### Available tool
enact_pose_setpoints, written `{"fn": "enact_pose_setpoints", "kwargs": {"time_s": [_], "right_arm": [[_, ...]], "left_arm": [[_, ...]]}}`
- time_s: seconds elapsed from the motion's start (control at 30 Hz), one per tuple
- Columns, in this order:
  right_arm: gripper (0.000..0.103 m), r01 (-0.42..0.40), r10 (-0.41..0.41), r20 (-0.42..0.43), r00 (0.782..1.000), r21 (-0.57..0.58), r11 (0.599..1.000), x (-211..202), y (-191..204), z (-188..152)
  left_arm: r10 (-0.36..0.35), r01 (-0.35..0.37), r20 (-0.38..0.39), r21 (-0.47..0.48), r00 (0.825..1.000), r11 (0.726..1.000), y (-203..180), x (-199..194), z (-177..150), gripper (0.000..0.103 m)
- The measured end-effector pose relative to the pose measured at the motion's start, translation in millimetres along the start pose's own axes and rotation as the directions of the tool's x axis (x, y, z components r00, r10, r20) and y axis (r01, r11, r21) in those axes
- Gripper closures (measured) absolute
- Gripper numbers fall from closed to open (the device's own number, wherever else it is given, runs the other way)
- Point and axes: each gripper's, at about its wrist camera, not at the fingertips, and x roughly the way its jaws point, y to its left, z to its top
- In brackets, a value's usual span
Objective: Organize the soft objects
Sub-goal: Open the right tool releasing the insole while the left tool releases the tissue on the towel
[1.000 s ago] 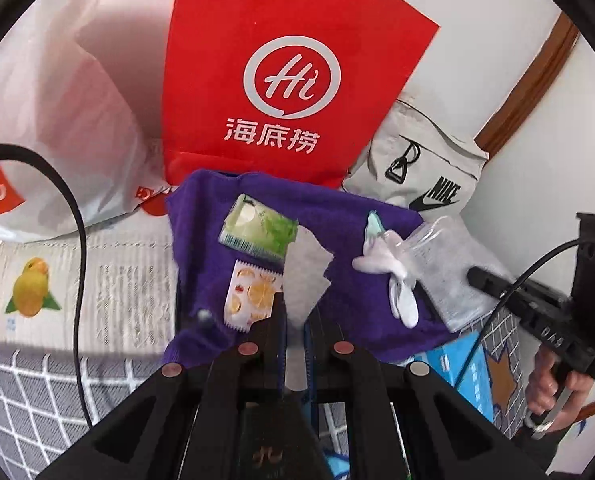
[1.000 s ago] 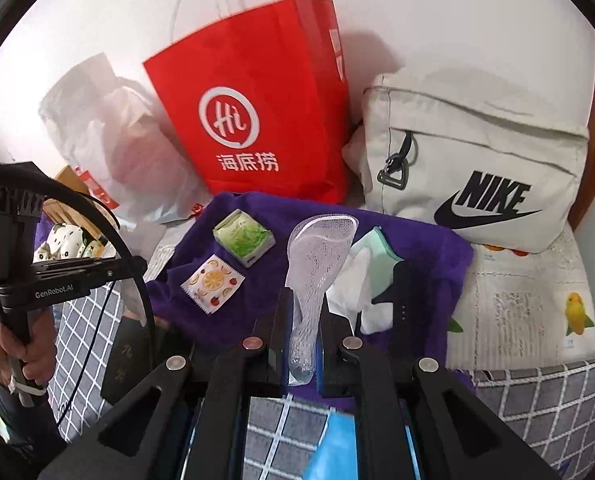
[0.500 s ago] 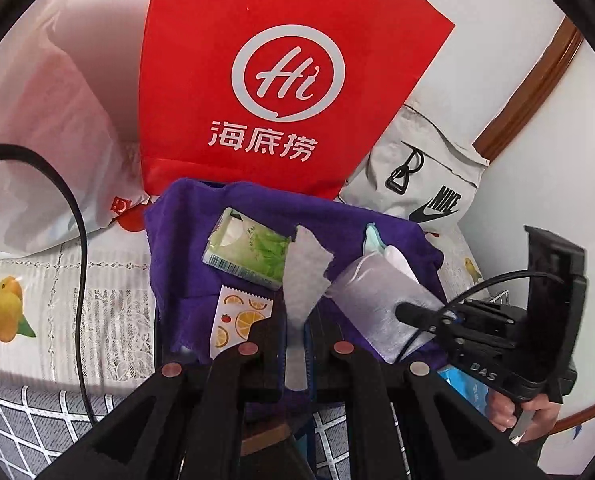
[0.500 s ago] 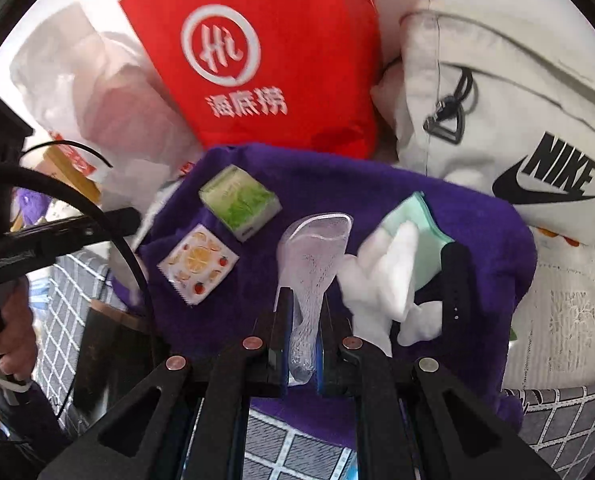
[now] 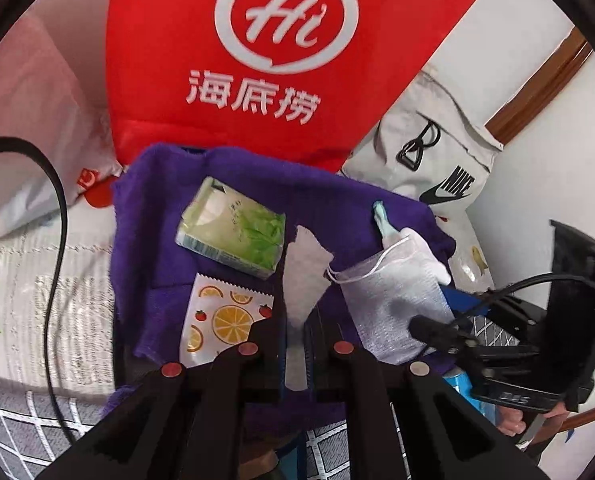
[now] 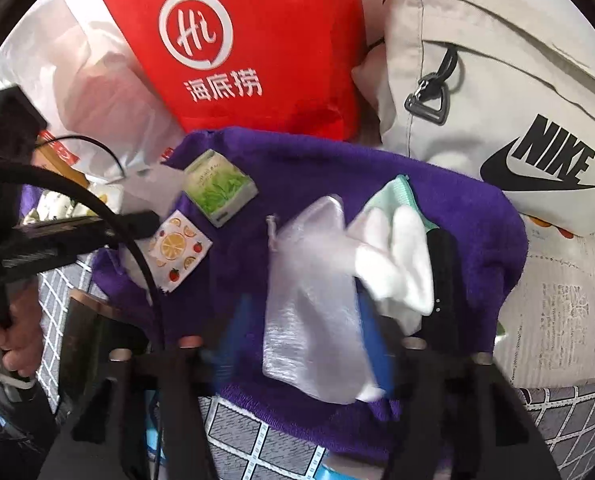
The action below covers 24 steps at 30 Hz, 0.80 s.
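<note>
A purple towel (image 5: 157, 240) (image 6: 377, 168) holds a green tissue pack (image 5: 233, 228) (image 6: 219, 186), an orange-print packet (image 5: 217, 316) (image 6: 177, 248), a white glove (image 6: 397, 256) and a sheer mesh pouch (image 6: 309, 304) (image 5: 393, 300). My left gripper (image 5: 295, 320) is shut on a white cloth wipe (image 5: 301, 268), held just above the towel. The jaws of my right gripper (image 6: 303, 340) are opening. The pouch lies loose on the towel between the blue pads (image 6: 373, 344), which do not press on it.
A red paper bag (image 5: 281, 60) and a beige Nike bag (image 6: 497, 120) stand behind the towel, a white plastic bag (image 5: 29, 120) to the left. A black strap (image 6: 443, 272) lies by the glove. A fruit-print cloth and a grey checked sheet surround the towel.
The right gripper has opened and let the mesh pouch drop onto the towel beside the glove. Both grippers have come lower and closer to the towel; the left still holds its wipe.
</note>
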Motion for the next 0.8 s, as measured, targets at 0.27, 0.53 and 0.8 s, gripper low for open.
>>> {"fn": "enact_pose_setpoints", "kwargs": {"time_s": [0.27,0.53,0.8], "right_arm": [[0.045,-0.027,0.026,0.029,0.999,0.014,1.0,-11.5,-13.9,5.5],[0.045,-0.048,0.046,0.065,0.997,0.018,0.999,-24.4,-17.2,6.6],[0.044,-0.053,0.049,0.083,0.995,0.044,0.998,-30.9,-26.5,7.1]], "left_arm": [[-0.005,0.004,-0.051,-0.019,0.999,1.0,-3.4,17.5,-4.5,0.093],[-0.001,-0.003,-0.063,-0.055,0.998,0.998,-0.3,25.7,-3.7,0.066],[0.005,-0.009,-0.07,-0.055,0.998,0.998,-2.4,26.2,-0.5,0.047]]}}
